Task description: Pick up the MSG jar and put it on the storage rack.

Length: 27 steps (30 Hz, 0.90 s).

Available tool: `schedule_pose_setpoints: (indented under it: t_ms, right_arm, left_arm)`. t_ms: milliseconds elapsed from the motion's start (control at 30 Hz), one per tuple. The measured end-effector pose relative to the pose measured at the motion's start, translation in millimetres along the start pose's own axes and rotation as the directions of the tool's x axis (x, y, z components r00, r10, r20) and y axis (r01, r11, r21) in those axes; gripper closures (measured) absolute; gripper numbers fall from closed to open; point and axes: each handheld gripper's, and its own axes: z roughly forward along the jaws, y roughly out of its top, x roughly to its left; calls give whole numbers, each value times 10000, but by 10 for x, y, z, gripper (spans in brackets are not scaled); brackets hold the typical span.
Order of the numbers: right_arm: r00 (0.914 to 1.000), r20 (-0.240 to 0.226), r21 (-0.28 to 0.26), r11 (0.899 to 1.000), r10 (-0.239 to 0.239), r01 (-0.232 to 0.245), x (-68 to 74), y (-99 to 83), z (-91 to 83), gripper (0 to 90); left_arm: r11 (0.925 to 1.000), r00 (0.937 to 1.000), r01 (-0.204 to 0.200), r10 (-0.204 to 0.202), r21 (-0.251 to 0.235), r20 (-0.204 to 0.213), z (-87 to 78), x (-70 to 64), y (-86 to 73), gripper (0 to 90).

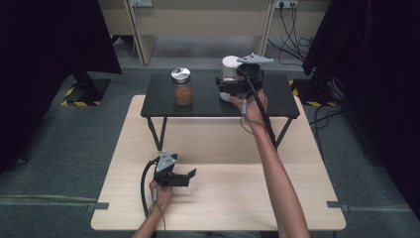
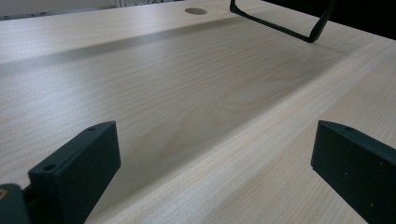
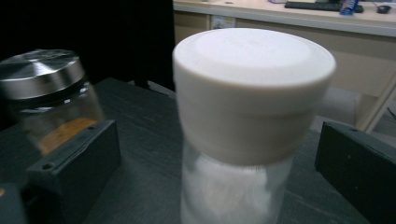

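A clear jar with a wide white lid [image 3: 252, 93] stands on the small black table [image 1: 208, 101], also seen as the white-lidded jar [image 1: 230, 67] in the high view. My right gripper [image 3: 219, 158] is open, its jaws on either side of this jar and not touching it. Left of it stands a glass jar with a silver lid [image 1: 182, 87] holding brown contents, the silver-lidded jar [image 3: 46, 93] in the right gripper view. My left gripper [image 1: 187, 177] rests low over the light wooden table [image 2: 187, 93], open, nothing between its jaws.
The black table stands on the far half of the wooden table [image 1: 218, 198], on thin black legs [image 2: 280, 25]. Dark curtains hang on both sides. A desk with cables [image 1: 292, 20] lies behind.
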Motion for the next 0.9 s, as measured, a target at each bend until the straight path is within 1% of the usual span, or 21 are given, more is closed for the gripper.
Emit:
schedule_pose_setpoints:
  t_ms: [67, 100, 167, 200, 267, 400, 467, 500, 533, 600, 667, 800, 900]
  right_arm:
    - [9999, -154, -97, 9999, -62, 60, -17, -50, -96, 4]
    - [9995, -273, -203, 9997, -169, 163, -30, -92, -144, 3]
    - [9981, -426, -564, 9975, -440, 416, -43, -207, -237, 3]
    - [9977, -488, -755, 9962, -465, 427, -52, -271, -281, 3]
    - [9968, -716, -1038, 9942, -352, 277, -88, -387, -358, 3]
    - [9946, -920, -1338, 9904, -482, 356, -118, -600, -510, 3]
    - [9907, -1273, -1509, 9881, -484, 289, -178, -726, -584, 3]
    - [9880, -1464, -1510, 9882, -487, 264, -208, -782, -616, 3]
    - [9863, -1556, -1499, 9882, -544, 309, -218, -856, -659, 3]
    - [9858, -1538, -1542, 9871, -677, 437, -204, -977, -718, 3]
    - [9804, -1810, -1538, 9868, -776, 498, -240, -1113, -756, 3]
    - [9745, -2150, -1406, 9895, -640, 340, -283, -1388, -788, 3]
    - [9744, -2153, -1215, 9919, -640, 383, -278, -1575, -792, 3]
  left_arm:
    - [10000, 10000, 54, -54, -21, 0, 2, -6, -4, 7]
    - [10000, 10000, 48, -48, -18, -2, 2, -7, -3, 7]
    - [10000, 10000, 18, -18, -5, -3, 2, -5, -1, 7]
    - [10000, 10000, 21, -21, -5, -2, 2, -4, -1, 7]
    - [10000, 10000, 23, -23, -4, -5, 2, -4, -1, 7]
    - [10000, 10000, 16, -16, 1, -7, 1, -5, 0, 7]
    - [10000, 10000, 20, -20, 2, -6, 2, -6, 0, 7]
    - [10000, 10000, 23, -23, -6, -8, 3, -6, -2, 7]
    - [10000, 10000, 25, -25, -12, -8, 3, -6, -3, 7]
    - [10000, 10000, 19, -19, -4, -13, 3, -6, -2, 6]
    - [10000, 10000, 18, -18, 2, -20, 3, -7, -1, 6]
    - [10000, 10000, 7, -7, 27, -22, 0, -3, 2, 6]
    - [10000, 10000, 4, -4, 32, -16, 0, -2, 3, 6]
